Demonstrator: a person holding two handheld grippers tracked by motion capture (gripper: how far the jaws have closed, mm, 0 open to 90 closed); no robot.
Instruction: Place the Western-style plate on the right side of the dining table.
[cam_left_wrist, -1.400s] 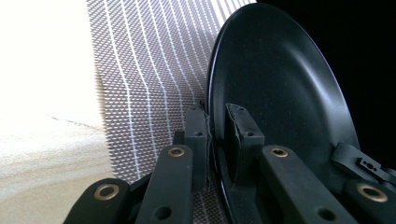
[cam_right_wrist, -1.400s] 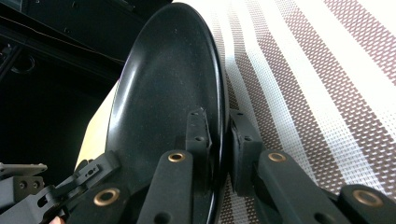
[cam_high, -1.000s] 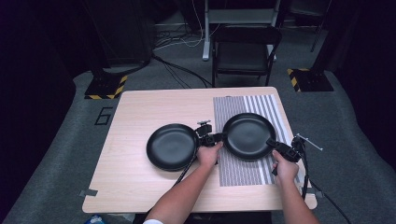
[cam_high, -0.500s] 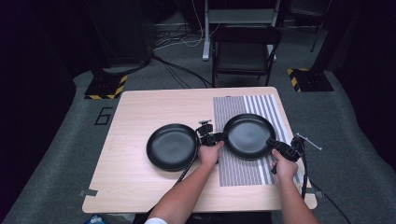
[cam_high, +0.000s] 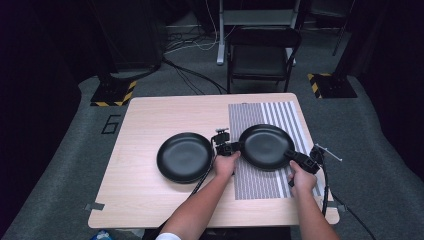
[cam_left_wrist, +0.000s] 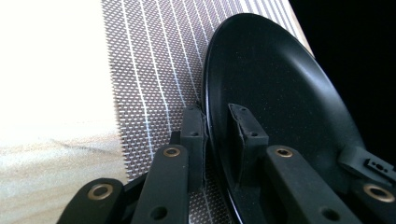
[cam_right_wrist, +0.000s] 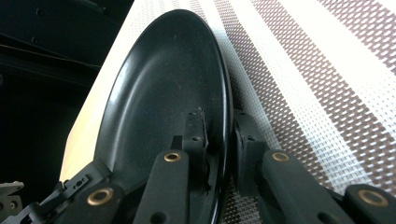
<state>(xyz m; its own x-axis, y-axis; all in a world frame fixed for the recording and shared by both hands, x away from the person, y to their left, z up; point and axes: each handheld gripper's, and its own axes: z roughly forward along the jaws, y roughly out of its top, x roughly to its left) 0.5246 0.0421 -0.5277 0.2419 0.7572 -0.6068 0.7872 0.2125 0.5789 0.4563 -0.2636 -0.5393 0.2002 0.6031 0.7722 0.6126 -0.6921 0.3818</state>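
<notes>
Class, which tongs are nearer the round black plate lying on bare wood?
Left. The left tongs lie just right of that plate; the right tongs are farther right.

In the left gripper view, the near rim of the black plate is cut off by the bottom edge, and the table is washed out to white. In the right gripper view, the plate's underside is hidden against the striped mat. In the high view, the claw tips at the rim are too small to be resolved.
</notes>
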